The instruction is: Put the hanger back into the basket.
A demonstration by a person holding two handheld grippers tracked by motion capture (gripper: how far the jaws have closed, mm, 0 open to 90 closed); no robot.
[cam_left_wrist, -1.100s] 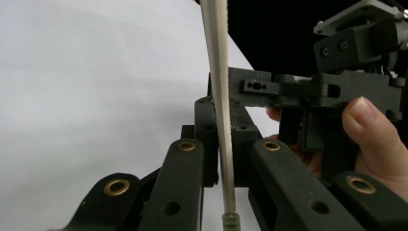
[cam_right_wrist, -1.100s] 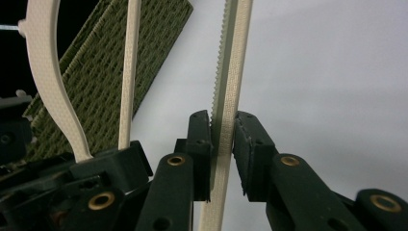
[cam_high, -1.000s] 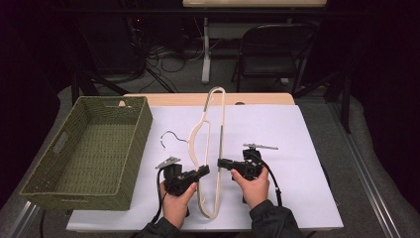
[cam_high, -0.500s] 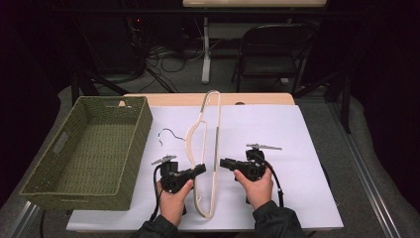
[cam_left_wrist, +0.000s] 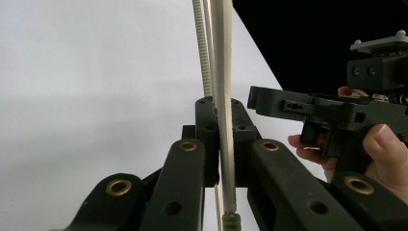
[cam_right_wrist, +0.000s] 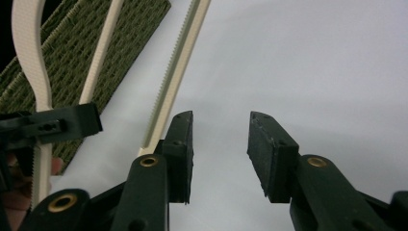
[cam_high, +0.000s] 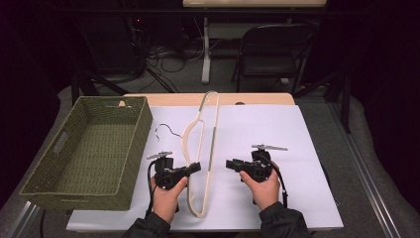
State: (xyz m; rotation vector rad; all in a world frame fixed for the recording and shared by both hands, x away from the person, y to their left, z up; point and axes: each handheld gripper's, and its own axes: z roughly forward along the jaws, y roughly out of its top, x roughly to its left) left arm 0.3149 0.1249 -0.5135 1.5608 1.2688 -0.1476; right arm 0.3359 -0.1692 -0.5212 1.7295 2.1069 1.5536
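Your high view is fixed above your side of the table, looking forward and down; your forearms enter at its bottom edge, and the floor and a chair lie beyond. Your left gripper view rides close behind its own jaws, facing across the white surface toward your right hand; your right gripper view sits equally close and looks back toward the basket. All three views share the cream hanger and the white tabletop.

Right claw released hanger, backed away rightward.
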